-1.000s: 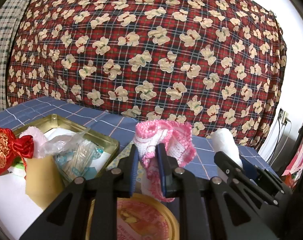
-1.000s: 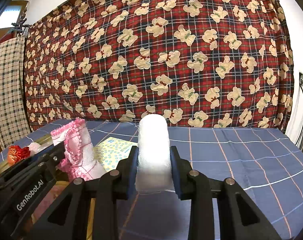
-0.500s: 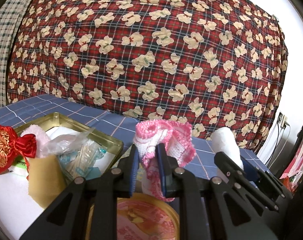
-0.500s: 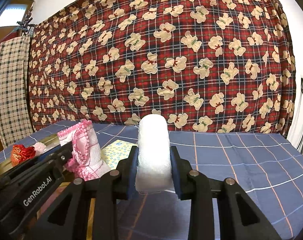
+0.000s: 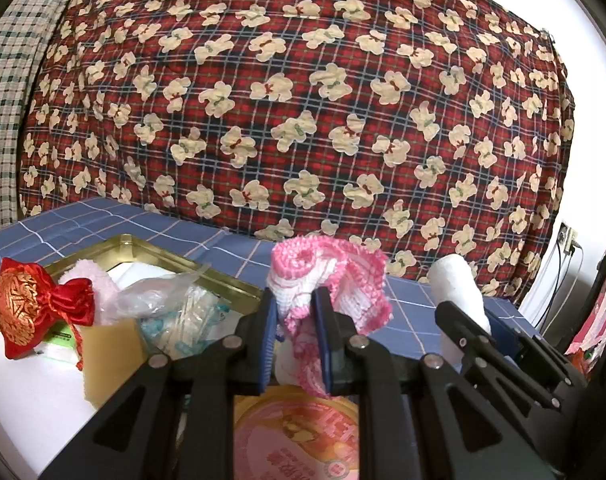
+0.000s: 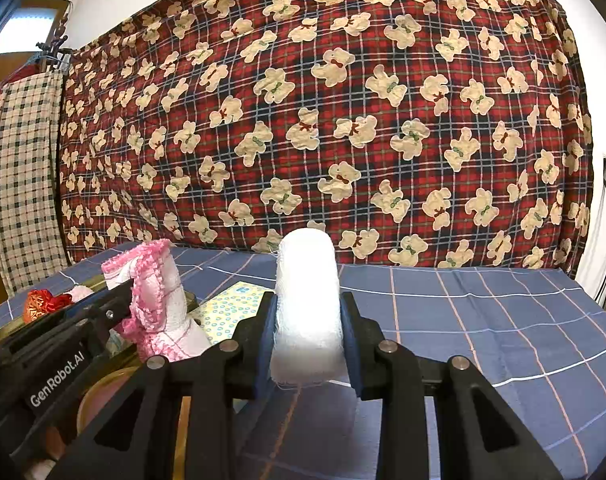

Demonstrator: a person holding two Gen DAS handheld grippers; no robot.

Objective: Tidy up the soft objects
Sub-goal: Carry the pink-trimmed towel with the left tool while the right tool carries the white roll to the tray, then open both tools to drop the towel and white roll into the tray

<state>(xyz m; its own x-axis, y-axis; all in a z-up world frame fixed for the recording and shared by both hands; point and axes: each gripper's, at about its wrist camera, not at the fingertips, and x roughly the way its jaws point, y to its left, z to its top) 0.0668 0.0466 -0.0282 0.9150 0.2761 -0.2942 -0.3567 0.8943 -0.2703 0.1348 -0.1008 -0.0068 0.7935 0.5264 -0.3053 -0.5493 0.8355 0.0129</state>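
Note:
My left gripper is shut on a pink-and-white knitted cloth, which bunches above the pads and hangs below them. The same cloth shows at the left of the right wrist view. My right gripper is shut on a white roll of gauze held upright above the blue checked tablecloth. In the left wrist view the white roll stands to the right, clamped in the other gripper. Both grippers are side by side, close together.
A gold tin tray at the left holds a red satin pouch, a pink fluffy item, a plastic bag of swabs and a tan sponge. A round pink tin lid lies under the left gripper. A teddy-bear plaid blanket hangs behind.
The backdrop and table shift slightly in both views as the grippers tilt a little; both grips are unchanged.

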